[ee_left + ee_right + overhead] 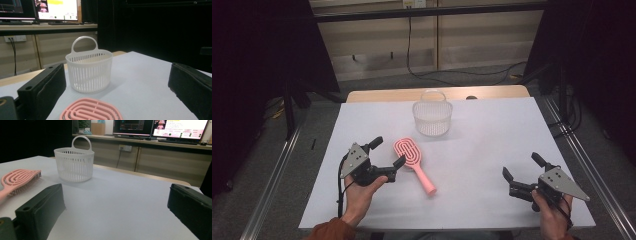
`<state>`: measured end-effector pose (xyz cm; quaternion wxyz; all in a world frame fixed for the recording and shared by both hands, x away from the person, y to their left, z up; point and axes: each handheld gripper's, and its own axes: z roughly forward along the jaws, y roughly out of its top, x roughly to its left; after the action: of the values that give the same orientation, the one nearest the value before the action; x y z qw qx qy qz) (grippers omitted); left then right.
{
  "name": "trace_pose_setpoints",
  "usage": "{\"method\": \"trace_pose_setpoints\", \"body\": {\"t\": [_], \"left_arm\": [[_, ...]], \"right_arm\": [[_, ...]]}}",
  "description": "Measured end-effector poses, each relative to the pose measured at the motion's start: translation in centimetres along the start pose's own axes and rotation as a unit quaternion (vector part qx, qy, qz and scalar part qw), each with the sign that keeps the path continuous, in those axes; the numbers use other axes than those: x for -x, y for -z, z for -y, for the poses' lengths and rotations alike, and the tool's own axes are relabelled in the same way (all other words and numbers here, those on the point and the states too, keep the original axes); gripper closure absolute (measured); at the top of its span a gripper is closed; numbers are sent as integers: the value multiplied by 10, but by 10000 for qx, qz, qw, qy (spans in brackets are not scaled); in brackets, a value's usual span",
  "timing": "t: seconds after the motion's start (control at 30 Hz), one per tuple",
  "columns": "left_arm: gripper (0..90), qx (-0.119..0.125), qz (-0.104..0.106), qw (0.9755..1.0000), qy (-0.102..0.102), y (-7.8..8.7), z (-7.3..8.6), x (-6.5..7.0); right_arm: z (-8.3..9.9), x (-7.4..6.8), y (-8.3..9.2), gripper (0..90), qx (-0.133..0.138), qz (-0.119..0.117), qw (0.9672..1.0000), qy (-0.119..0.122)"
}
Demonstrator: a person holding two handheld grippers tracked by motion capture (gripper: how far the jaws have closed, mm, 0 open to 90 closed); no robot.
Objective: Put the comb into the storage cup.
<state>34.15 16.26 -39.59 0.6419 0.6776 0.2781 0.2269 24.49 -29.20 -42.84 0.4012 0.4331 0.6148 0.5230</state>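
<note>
The left claw (387, 150) hovers with its jaws wide apart just beside the head of the pink hairbrush (413, 156), which lies flat on the white surface (492, 140) with its handle pointing toward the person. In the left gripper view the brush head (91, 110) sits between the two jaws, close in front, touching neither. The white basket (432, 113) stands upright farther back, near the far edge. The right claw (522, 167) rests well apart at the near right, its jaws also spread wide and holding nothing.
</note>
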Motion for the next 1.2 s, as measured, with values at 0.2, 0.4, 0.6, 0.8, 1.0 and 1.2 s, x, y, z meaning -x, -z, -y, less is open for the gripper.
{"method": "trace_pose_setpoints", "body": {"t": [0.2, 0.4, 0.6, 0.8, 1.0, 1.2], "left_arm": [[16, 43, 47, 9999, -128, -15, -9, 0], [29, -20, 74, 9998, -202, -28, -7, 0], [28, 47, 183, 9996, -193, -27, 8, 2], [96, -2, 237, 9994, -239, -26, 10, 5], [272, 67, 249, 9993, -278, -23, 10, 4], [394, -39, 322, 9990, -295, -24, 11, 10]], "right_arm": [[0, -1, 0, 0, 2, 24, 10000, 16], [1, 0, -1, 0, -2, 9, 10000, 5], [1, -1, -1, 0, -36, 17, 10000, -5], [2, -1, -2, 0, -61, -20, 10000, -7], [2, 0, -1, 0, -36, 9, 10000, 7], [2, -1, -2, 0, -53, -3, 10000, 2]]}}
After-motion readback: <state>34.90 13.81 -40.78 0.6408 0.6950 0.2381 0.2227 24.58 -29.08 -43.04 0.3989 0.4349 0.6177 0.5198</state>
